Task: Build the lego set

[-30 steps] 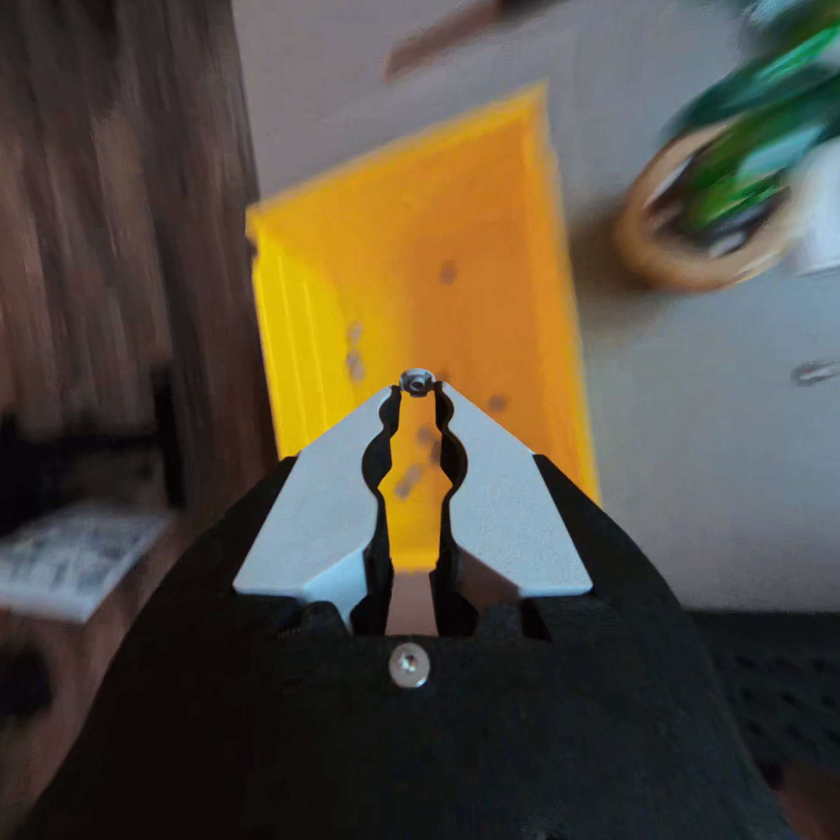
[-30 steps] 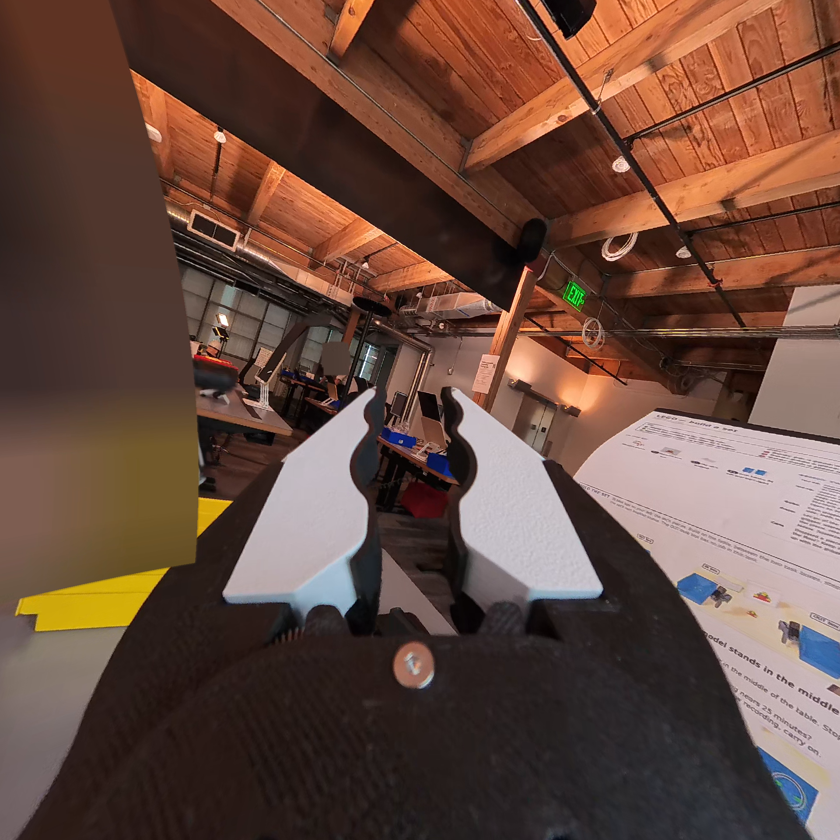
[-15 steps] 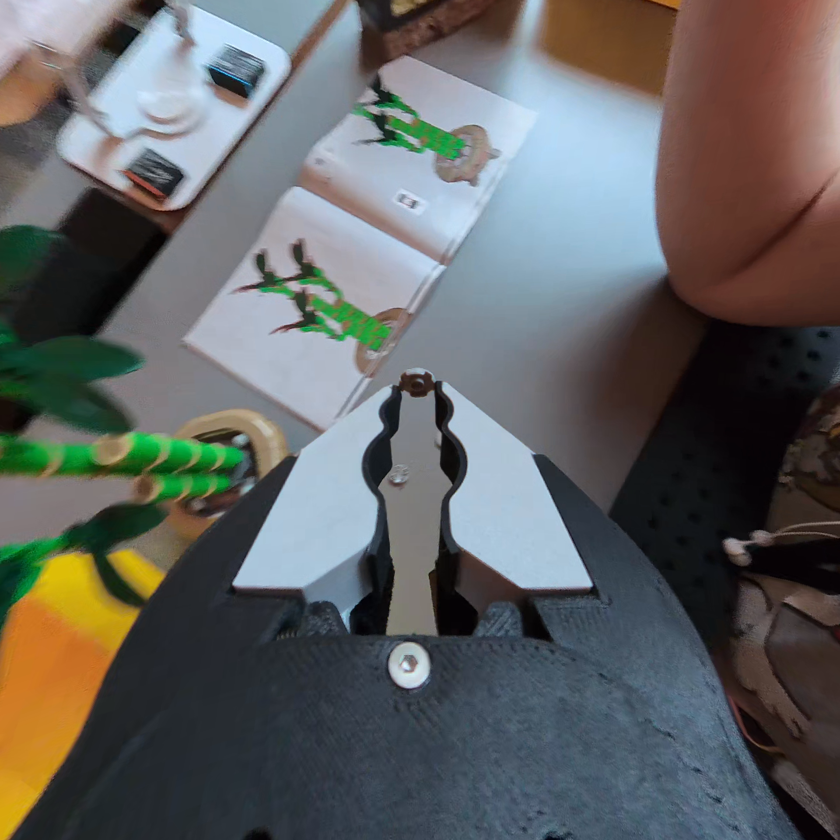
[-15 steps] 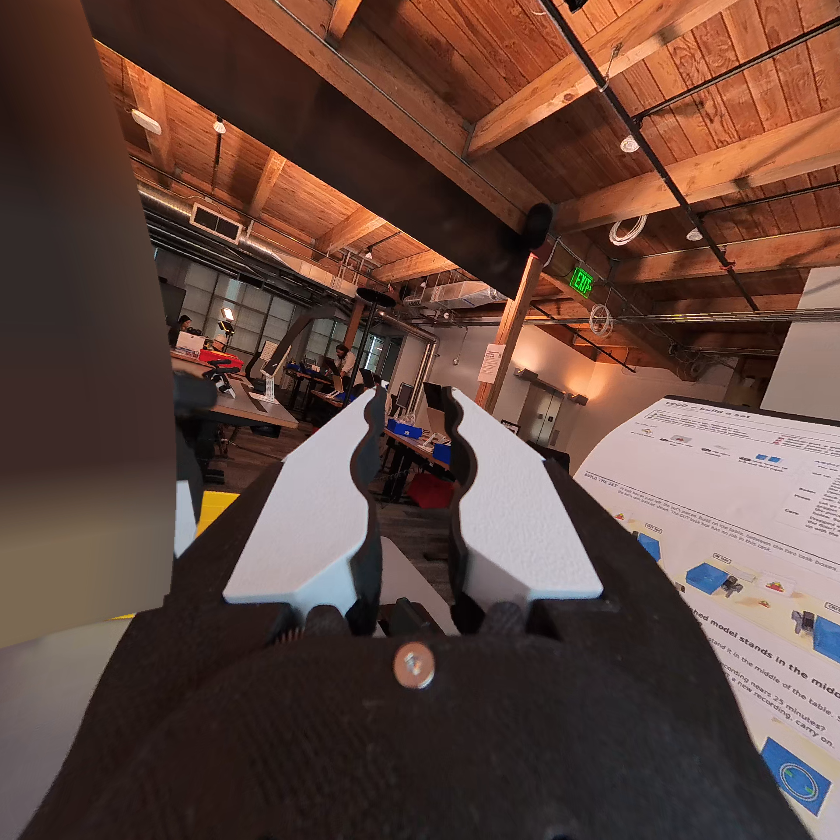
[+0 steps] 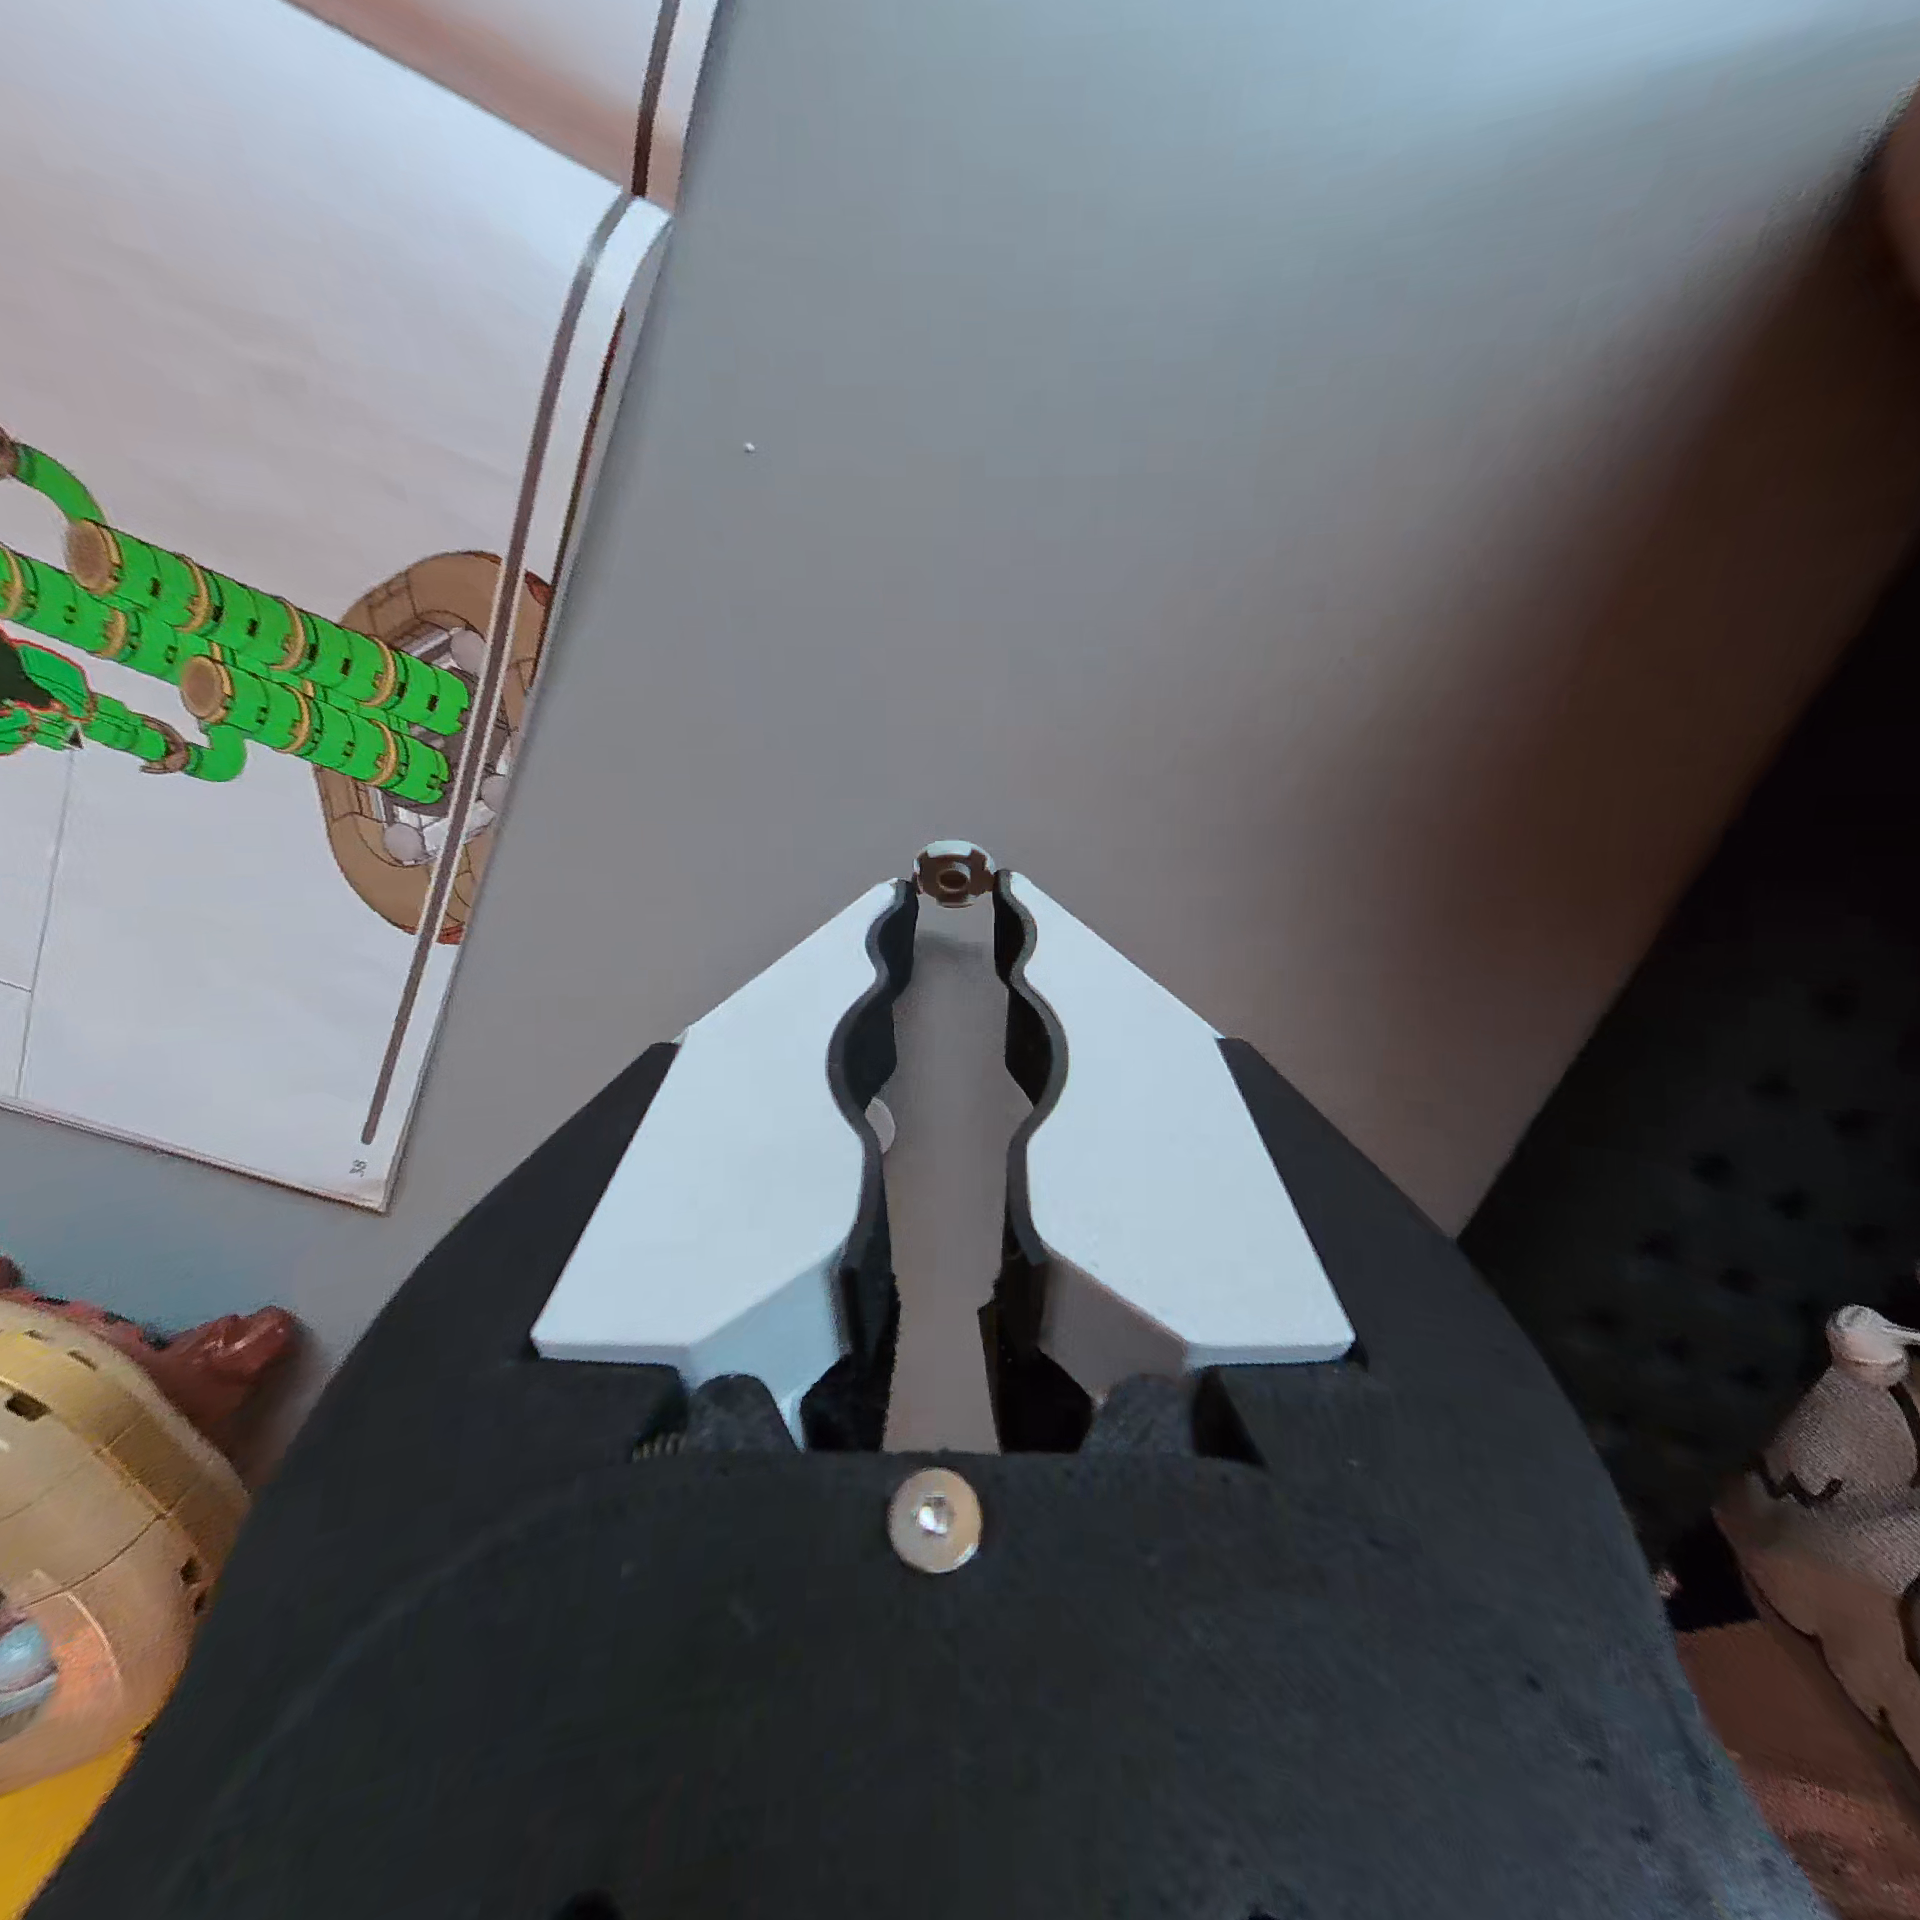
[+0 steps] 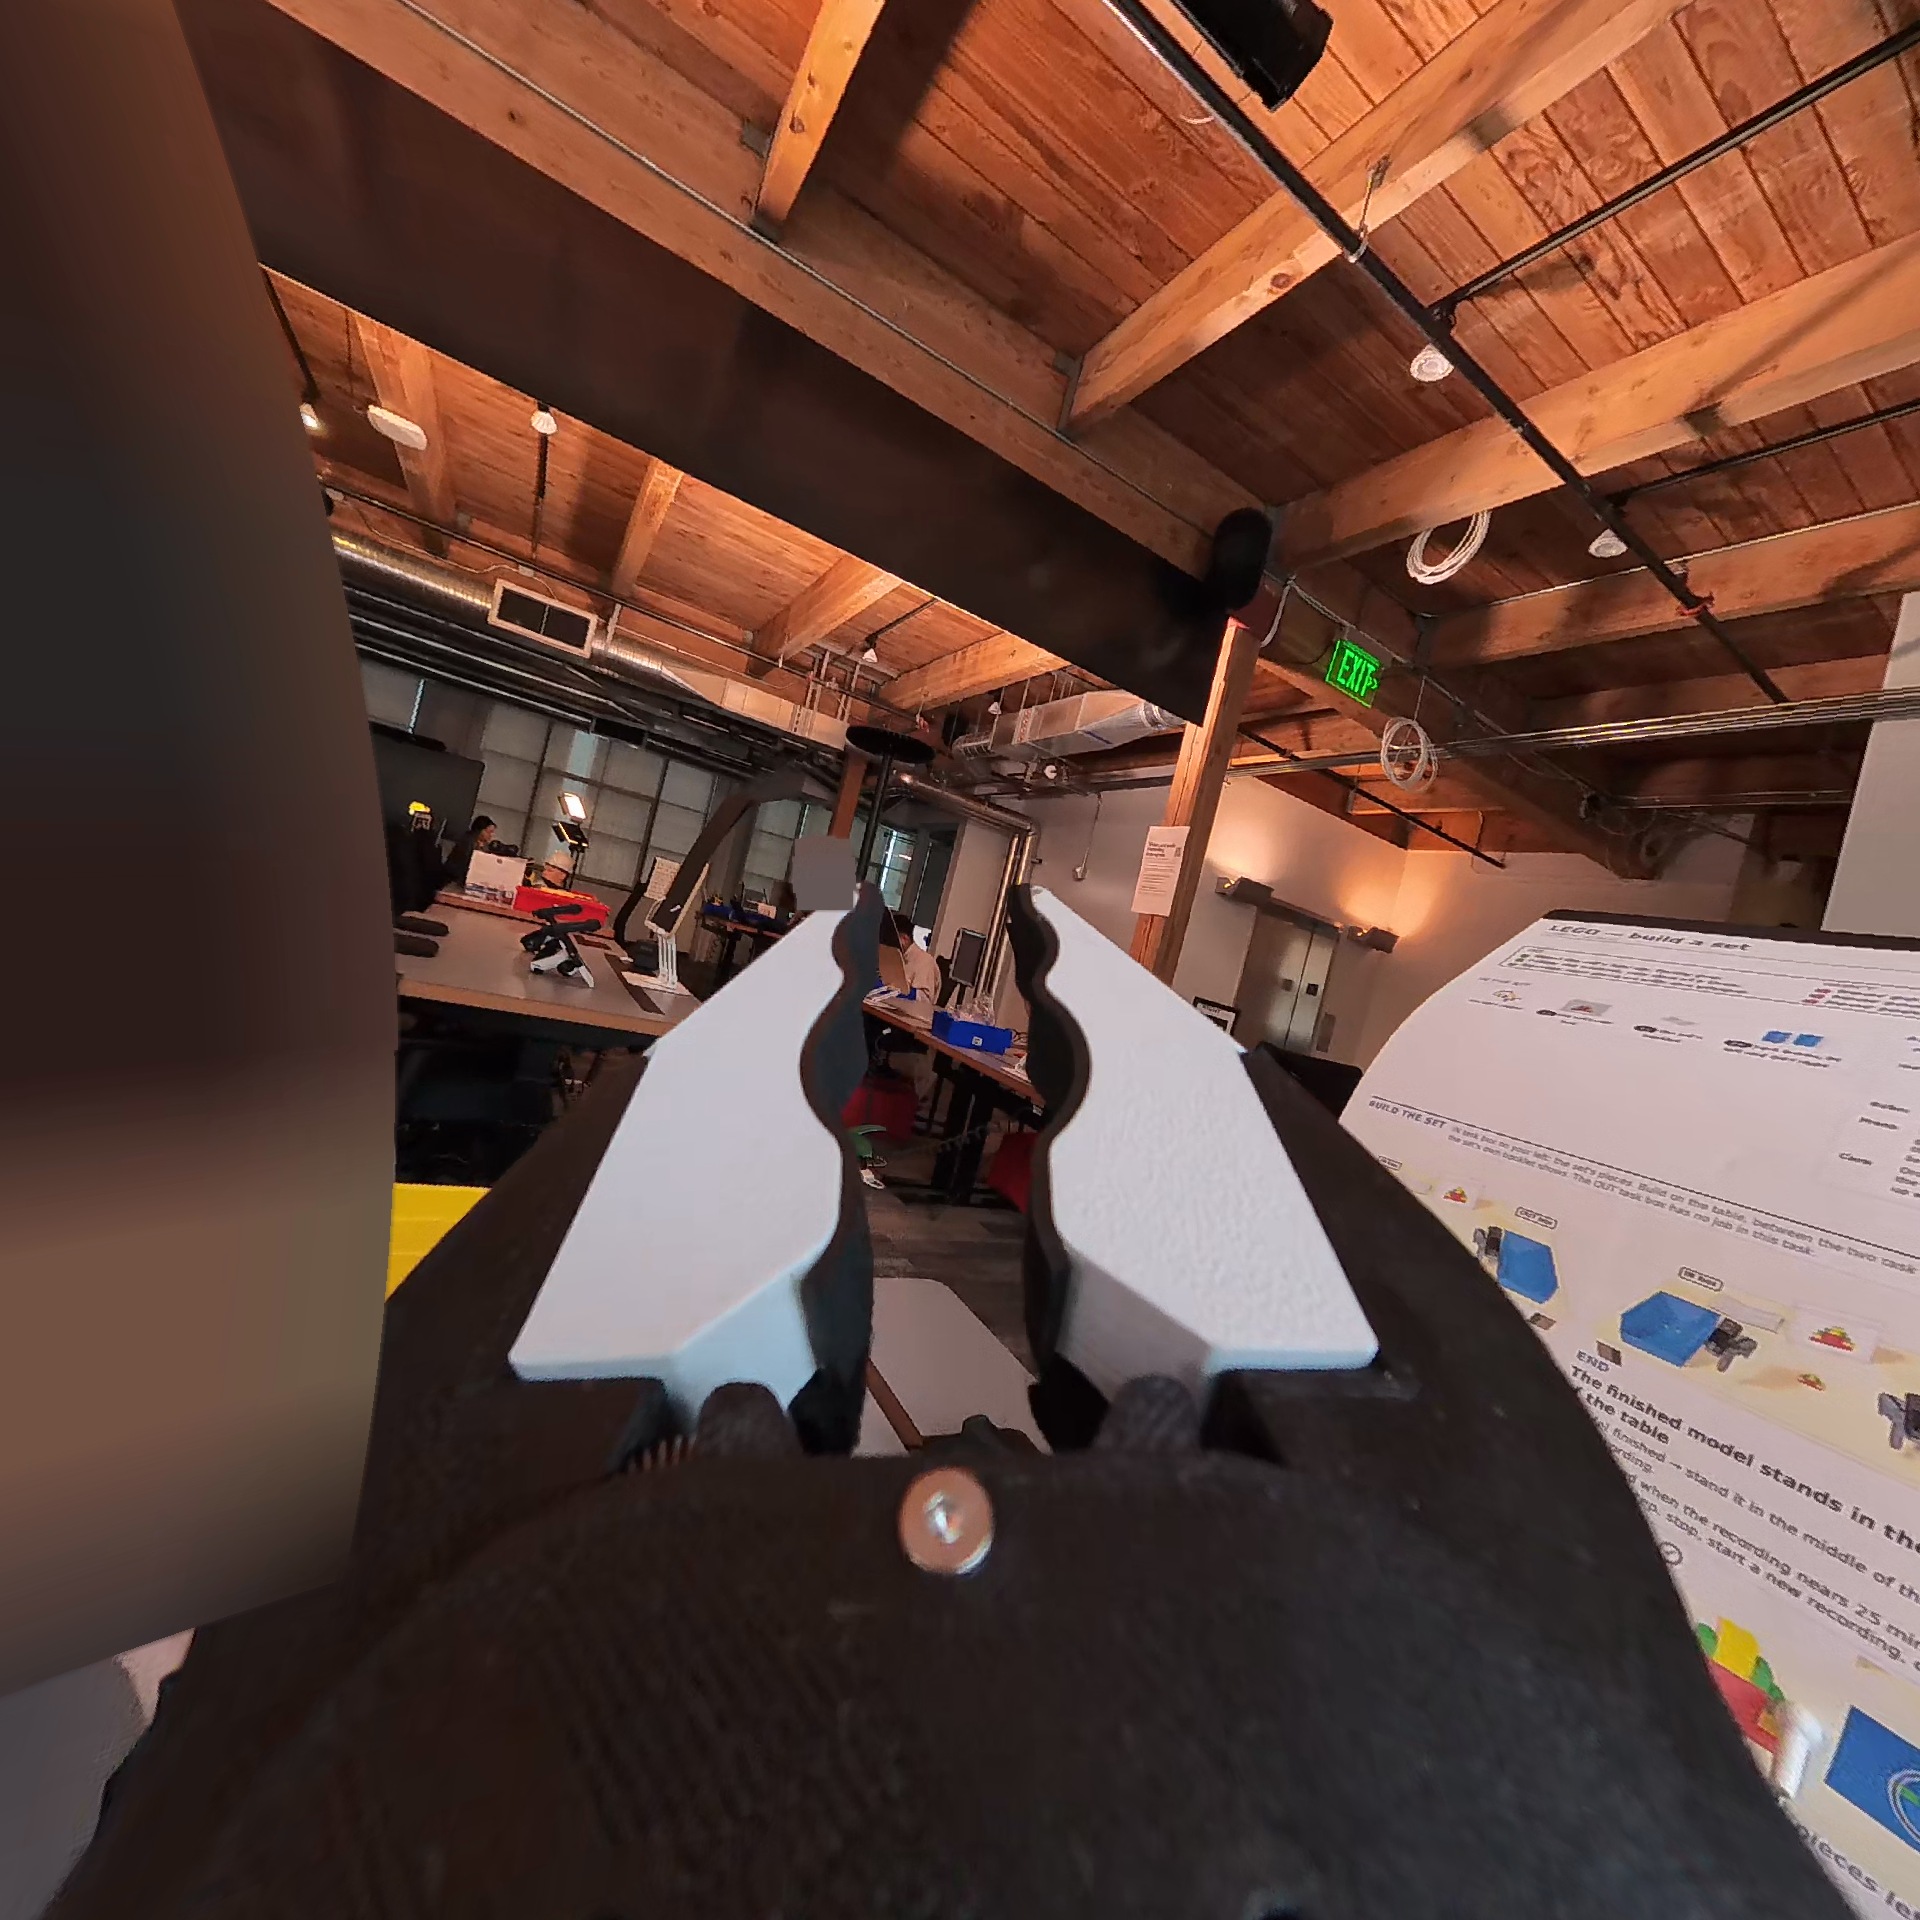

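My left gripper [image 5: 954, 883] is shut on a small round pale lego piece [image 5: 954, 878] pinched at its fingertips, held low over the grey table [image 5: 1143, 468]. Another small pale round piece [image 5: 881, 1124] lies on the table, seen between the fingers. The open instruction booklet [image 5: 260, 520] with green stalk drawings lies to the left. The tan rounded pot of the lego model [image 5: 94, 1538] shows at the lower left. My right gripper [image 6: 940, 914] is open and empty, tilted up toward the room and ceiling.
A yellow bin edge [image 5: 42, 1829] sits at the lower left; it also shows in the right wrist view [image 6: 431, 1231]. A printed task sheet [image 6: 1683, 1195] stands at the right. A black perforated mat [image 5: 1766, 1091] borders the table's right edge. A blurred patch covers the right view's left side. To reach the lego model [image 5: 94, 1538] in a straight line is about 15 centimeters for my left fingers, about 40 centimeters for my right.
My left gripper swung from over the yellow bin, past the model, down to the table beside the booklet, still holding the small round piece. The right gripper tilted slightly and stayed open.
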